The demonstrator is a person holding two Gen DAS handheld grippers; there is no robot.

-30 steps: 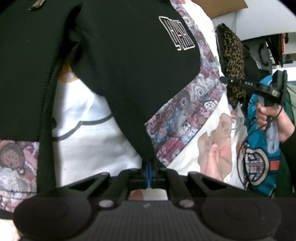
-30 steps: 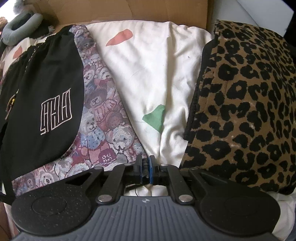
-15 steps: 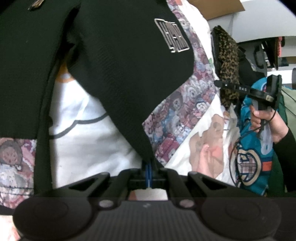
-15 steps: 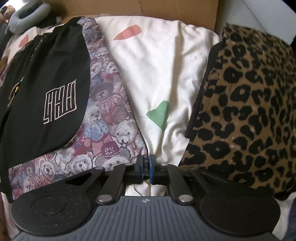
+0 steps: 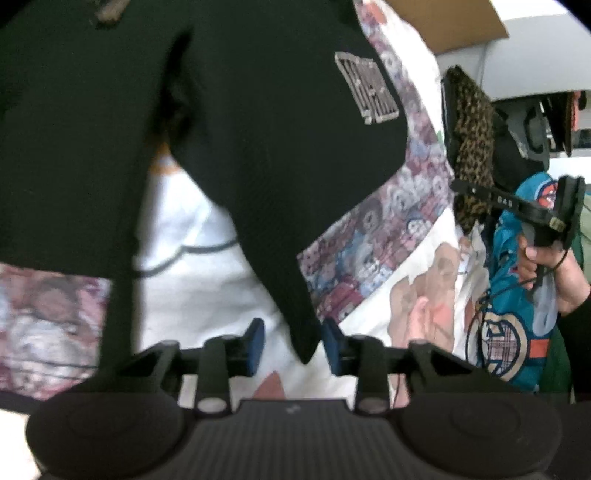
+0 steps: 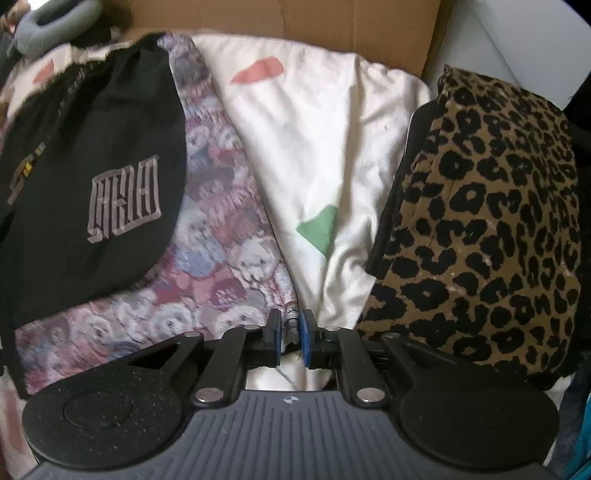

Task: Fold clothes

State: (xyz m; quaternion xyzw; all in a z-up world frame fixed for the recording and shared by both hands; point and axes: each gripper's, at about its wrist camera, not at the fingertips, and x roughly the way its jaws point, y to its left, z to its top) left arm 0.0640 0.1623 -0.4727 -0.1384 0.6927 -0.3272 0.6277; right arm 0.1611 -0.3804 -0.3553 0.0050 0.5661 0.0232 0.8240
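A black garment point(image 5: 258, 147) with a white logo patch lies over a bear-print cloth point(image 5: 369, 236) and white bedding. Its pointed corner hangs between the blue pads of my left gripper point(image 5: 291, 345), which is open and no longer clamps it. In the right wrist view the same black garment point(image 6: 96, 184) lies at the left on the bear-print cloth point(image 6: 221, 266). My right gripper point(image 6: 290, 332) is slightly open, with the bear-print cloth's corner loose between its pads. My right gripper also shows in the left wrist view point(image 5: 517, 206), held by a hand.
A folded leopard-print garment point(image 6: 487, 221) sits at the right. White bedding point(image 6: 325, 140) with coloured shapes lies between. A cardboard wall point(image 6: 295, 22) stands behind. A teal jersey point(image 5: 517, 325) hangs at the right edge.
Both grippers were shut on cloth and have opened. The left one has let go of the black garment's corner; the right one has loosened on the bear-print cloth.
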